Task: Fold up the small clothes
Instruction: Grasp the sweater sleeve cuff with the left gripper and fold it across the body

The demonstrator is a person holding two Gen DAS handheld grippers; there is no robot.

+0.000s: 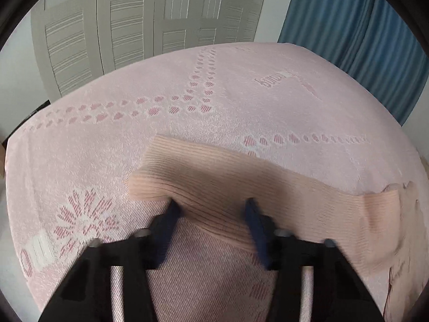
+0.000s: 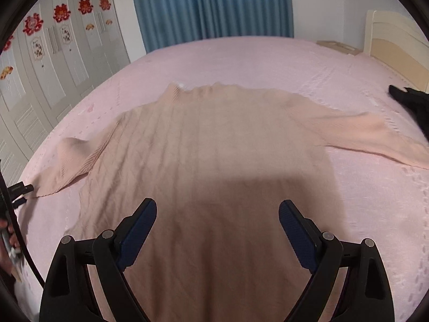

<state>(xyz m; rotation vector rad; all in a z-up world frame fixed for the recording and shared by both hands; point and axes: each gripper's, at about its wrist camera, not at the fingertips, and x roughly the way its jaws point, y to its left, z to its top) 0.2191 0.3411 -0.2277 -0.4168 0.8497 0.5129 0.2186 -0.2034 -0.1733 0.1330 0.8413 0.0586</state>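
A peach knitted sweater [image 2: 214, 145] lies spread flat on the pink bedspread [image 2: 241, 59], collar toward the far side, sleeves out to both sides. My right gripper [image 2: 217, 212] is open and empty, hovering over the sweater's lower body. In the left wrist view the sweater's ribbed sleeve [image 1: 214, 169] lies across the bed. My left gripper [image 1: 211, 204] is open, its blue fingertips [image 1: 173, 209] at the sleeve's near edge, touching or just above it. The left gripper also shows at the left edge of the right wrist view [image 2: 20, 189], by the sleeve cuff.
The bedspread [image 1: 134, 134] has woven pink patterns. A grey wardrobe [image 1: 134, 26] and blue curtains [image 2: 209, 8] stand beyond the bed. A cream headboard [image 2: 396, 43] is at the right. A black item [image 2: 410, 99] lies on the bed at the far right.
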